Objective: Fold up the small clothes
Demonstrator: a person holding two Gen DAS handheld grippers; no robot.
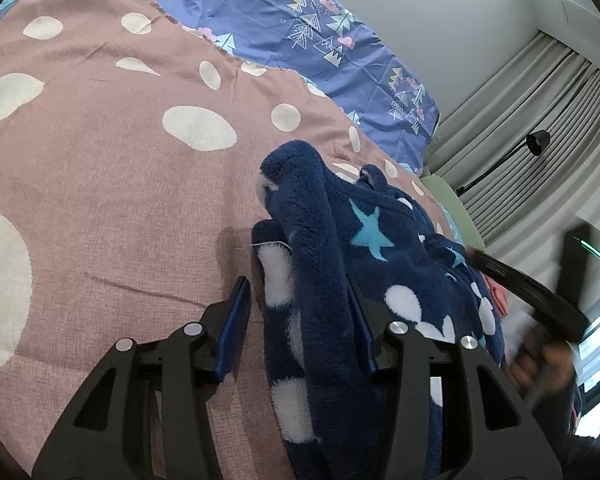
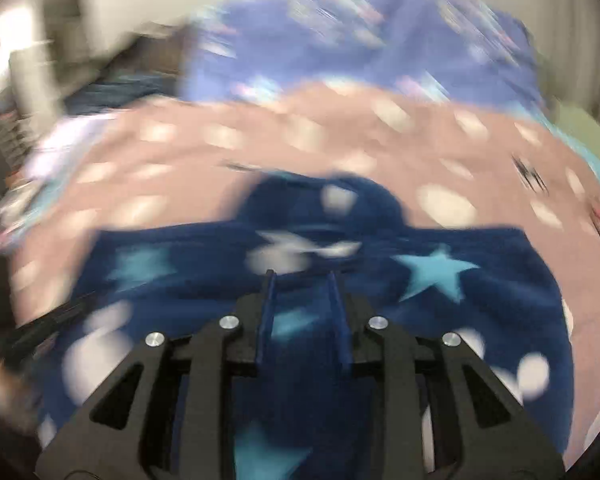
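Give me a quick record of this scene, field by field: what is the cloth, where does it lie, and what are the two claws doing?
garment: navy fleece piece with white dots and light blue stars
surface: pink spotted bedcover
behind: blue tree-print sheet
left claw: jaws apart, a fold of fleece between them
right claw: over the fleece, view blurred, grip unclear

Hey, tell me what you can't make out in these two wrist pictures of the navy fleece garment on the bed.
- Right wrist view: motion blur hides whether the right gripper pinches the navy fleece garment with stars and dots.
- Left wrist view: the garment's near end is cut off by the bottom edge, behind the left gripper.
- Left wrist view: the person's hand is blurred.
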